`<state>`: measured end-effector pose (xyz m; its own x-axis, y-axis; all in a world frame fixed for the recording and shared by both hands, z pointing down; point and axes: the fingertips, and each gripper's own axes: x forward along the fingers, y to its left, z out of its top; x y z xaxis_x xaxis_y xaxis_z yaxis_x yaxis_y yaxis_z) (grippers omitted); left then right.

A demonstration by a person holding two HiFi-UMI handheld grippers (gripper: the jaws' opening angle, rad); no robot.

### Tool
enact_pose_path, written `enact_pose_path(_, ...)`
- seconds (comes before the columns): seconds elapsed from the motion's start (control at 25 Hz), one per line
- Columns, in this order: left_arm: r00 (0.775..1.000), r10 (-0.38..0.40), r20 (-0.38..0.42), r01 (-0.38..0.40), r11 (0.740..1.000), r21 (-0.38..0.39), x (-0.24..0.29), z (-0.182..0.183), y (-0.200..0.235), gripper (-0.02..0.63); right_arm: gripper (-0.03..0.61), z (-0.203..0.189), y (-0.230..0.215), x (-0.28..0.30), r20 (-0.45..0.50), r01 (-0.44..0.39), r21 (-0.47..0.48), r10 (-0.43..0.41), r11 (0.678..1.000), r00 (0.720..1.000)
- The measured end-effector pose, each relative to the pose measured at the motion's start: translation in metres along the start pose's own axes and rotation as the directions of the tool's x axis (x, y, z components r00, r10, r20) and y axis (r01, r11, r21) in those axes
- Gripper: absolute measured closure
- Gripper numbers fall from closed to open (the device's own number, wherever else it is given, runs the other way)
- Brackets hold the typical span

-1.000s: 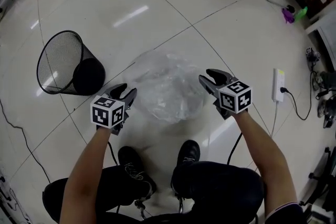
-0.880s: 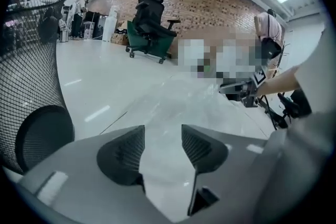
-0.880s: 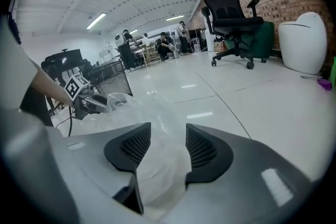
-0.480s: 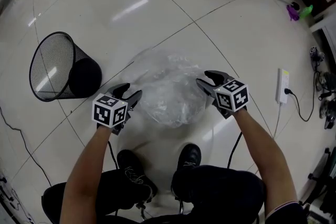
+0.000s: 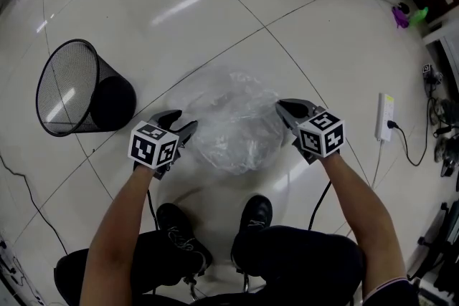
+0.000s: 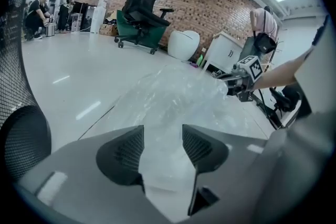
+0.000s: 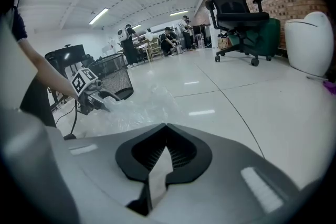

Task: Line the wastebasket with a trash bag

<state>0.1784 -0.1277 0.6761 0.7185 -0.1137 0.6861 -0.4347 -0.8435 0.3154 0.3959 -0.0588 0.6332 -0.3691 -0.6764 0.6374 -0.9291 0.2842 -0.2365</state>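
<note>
Though just clamped right gripper (image 5: 282,109) shut at trash bag (image 5: 231,120) edge, pinch unconfirmed | just spread left gripper (image 5: 185,125) wide astride film | risked slick plastic slipping out

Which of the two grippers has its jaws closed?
The right gripper: its jaws have just closed, tips together on the edge of the trash bag. The left gripper has just opened its jaws, which stand apart over the bag.

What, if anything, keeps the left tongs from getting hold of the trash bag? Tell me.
Likely nothing; it looks reachable. The left tongs have just been opening, and their jaws stand apart with film of the trash bag already between them; the wastebasket lies on its side, apart.
</note>
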Motion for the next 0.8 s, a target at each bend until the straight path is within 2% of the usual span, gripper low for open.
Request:
enact_pose_path(0.08,1.000,0.003,-0.018,-0.003,1.000,0.009,0.005,-0.002,0.000,0.406,0.575,0.002,0.003,-0.002,0.005,-0.005,-0.004,0.005,1.000,1.000)
enact_pose_path(0.24,0.999,0.017,-0.030,-0.016,1.000,0.020,0.009,-0.002,0.001,0.576,0.575,0.006,0.004,-0.005,0.016,-0.008,-0.013,0.008,1.000,1.000)
enact_pose_path(0.28,0.999,0.019,-0.032,-0.018,1.000,0.021,0.009,-0.003,0.001,0.600,0.575,0.006,0.004,-0.006,0.018,-0.007,-0.012,0.007,1.000,1.000)
enact_pose_path(0.48,1.000,0.012,-0.028,-0.010,0.998,0.054,-0.008,0.011,0.000,0.601,0.575,0.011,0.005,-0.015,0.041,-0.010,-0.007,0.010,1.000,0.999)
enact_pose_path(0.64,1.000,-0.016,-0.010,0.017,0.989,0.145,-0.044,0.042,-0.003,0.603,0.577,0.031,0.014,-0.029,0.078,-0.021,-0.035,0.024,0.999,0.997)
enact_pose_path(0.8,0.999,0.017,0.031,-0.023,0.981,0.194,-0.084,0.072,-0.004,0.601,0.577,0.062,0.032,-0.046,0.120,-0.024,-0.087,0.034,0.996,0.992)
